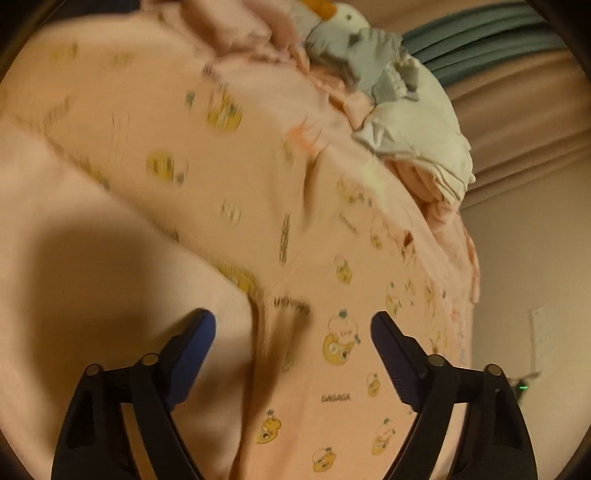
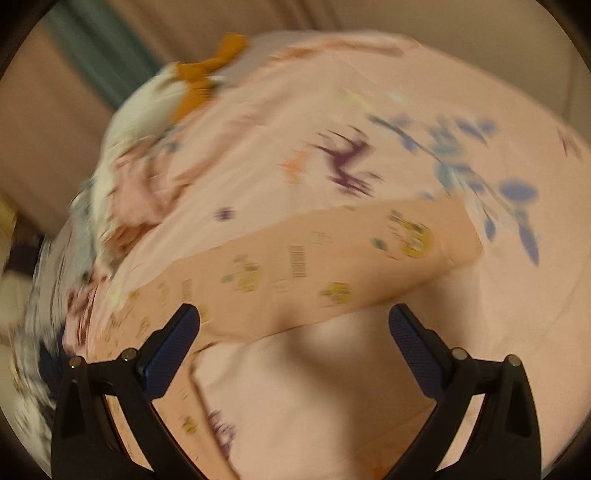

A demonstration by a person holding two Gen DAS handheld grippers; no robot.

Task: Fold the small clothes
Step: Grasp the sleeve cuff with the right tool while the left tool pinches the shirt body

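Blue pads tip both claws, and both claws stand wide with nothing between the pads. The left claw (image 1: 293,319) points down at the garment (image 1: 332,288), a peach cloth printed with yellow ducks and the word GAGAGA; a fold edge of the garment runs between its fingers, touching neither. The right claw (image 2: 294,315) points at the same garment (image 2: 295,266), which here lies as a long band across the view, its lower edge just beyond the fingertips, with a shadow below that edge.

Around the garment spreads a pink sheet (image 2: 369,110) with a purple deer and blue leaf prints, well past the garment's far edge in the right view. Beyond the garment's far end, in the left view, sits a pile of clothes (image 1: 406,122), white, grey and pink, crumpled together. A plush toy (image 1: 343,14), white with an orange part, lies just past the pile. Behind these hang beige curtains (image 1: 517,110) with a teal strip. Much of both views is smeared by blur.
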